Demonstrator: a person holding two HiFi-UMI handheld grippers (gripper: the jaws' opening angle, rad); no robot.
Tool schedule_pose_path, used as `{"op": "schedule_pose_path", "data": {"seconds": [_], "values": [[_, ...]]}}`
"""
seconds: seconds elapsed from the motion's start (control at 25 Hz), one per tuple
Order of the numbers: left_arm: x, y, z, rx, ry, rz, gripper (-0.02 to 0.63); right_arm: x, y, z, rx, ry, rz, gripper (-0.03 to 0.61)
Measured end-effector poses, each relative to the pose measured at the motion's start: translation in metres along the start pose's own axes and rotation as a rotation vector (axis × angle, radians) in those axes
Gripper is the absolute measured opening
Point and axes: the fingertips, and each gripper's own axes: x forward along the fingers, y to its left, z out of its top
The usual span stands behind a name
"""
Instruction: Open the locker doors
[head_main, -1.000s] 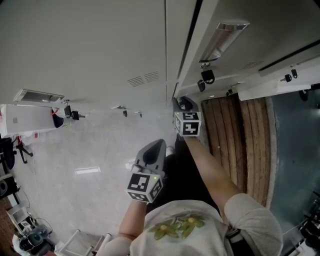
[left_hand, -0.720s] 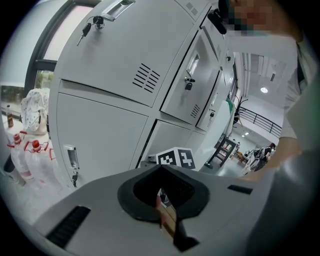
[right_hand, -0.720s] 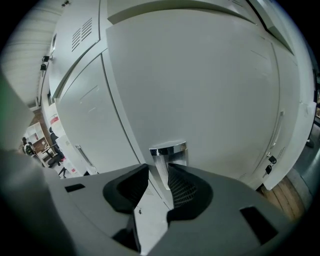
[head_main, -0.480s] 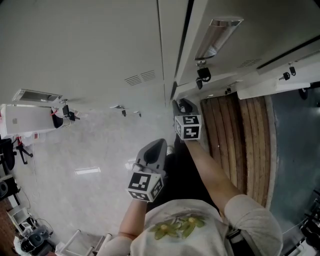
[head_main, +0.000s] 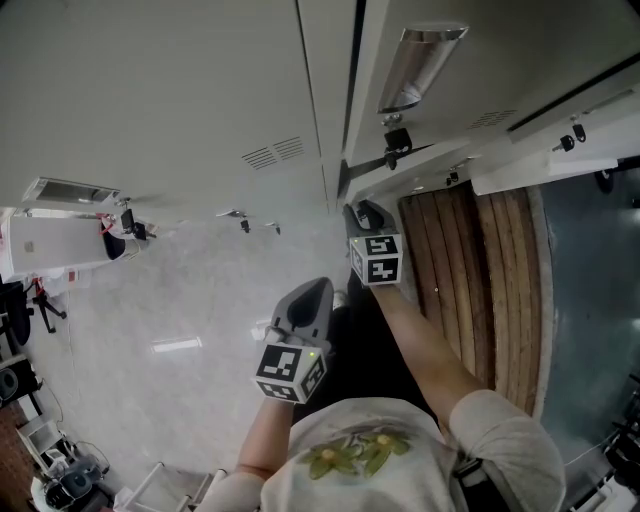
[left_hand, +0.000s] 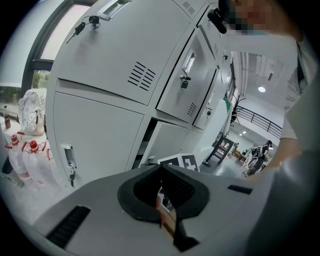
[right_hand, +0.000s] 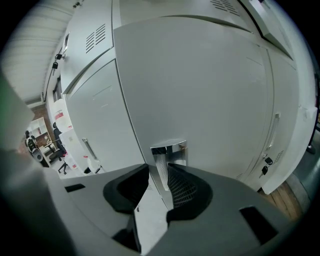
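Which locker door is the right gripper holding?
The lower door, swung ajar beside a dark gap; the right gripper clamps its chrome handle. The neighbouring lower door sits flush, untouched.

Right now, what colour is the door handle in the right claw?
Shiny silver handle, clearest in the right gripper view.

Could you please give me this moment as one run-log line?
right gripper: clamped on locker door edge | door: ajar | left gripper: shut, empty
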Motion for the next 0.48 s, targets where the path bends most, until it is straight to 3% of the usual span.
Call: {"op": "schedule_pose_path", "data": {"seconds": [0.48], "values": [[0.001,-0.008,-0.004,0.012,0.009,-0.014,0.029,-0.012,-0.001,-0.007,-0.031,-0.003,0.014,0.132]]}}
